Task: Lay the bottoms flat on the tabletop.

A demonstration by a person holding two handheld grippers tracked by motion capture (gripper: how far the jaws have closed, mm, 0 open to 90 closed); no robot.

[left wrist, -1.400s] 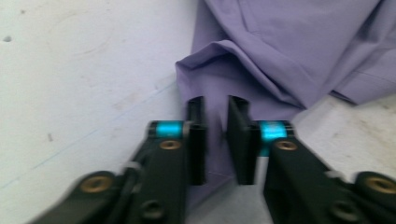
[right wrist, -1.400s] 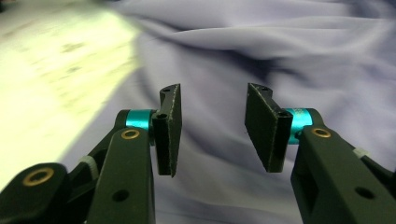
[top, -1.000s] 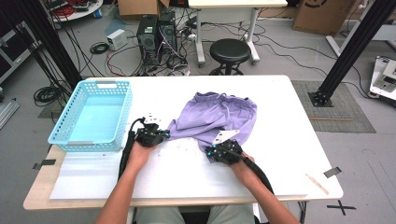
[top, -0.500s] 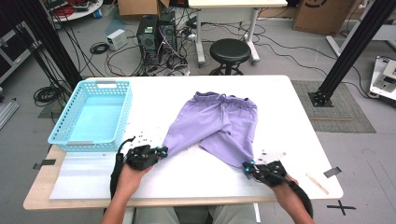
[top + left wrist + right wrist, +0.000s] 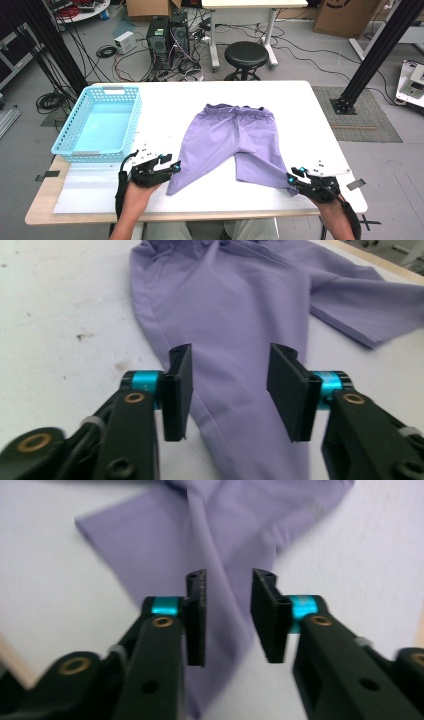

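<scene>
Both legs got pulled apart since a second ago | shorts (image 5: 235, 142) flat mid-counter (image 5: 300, 100), hems at 7 and 5 o'clock | left gripper (image 5: 172, 167) and right gripper (image 5: 292, 176) jaws just opened, spread, pinching nothing | lift straight off, don't drag hems.

Both forearms enter from the bottom edge of the high view, spread wide apart. The left gripper (image 5: 172, 166) sits at lower left of centre, pointing toward the right of the frame. Its jaws have just been opening and stand apart with a clear gap. The right gripper (image 5: 292, 175) sits at lower right, pointing left. Its jaws have just been opening too, parted more narrowly.
</scene>
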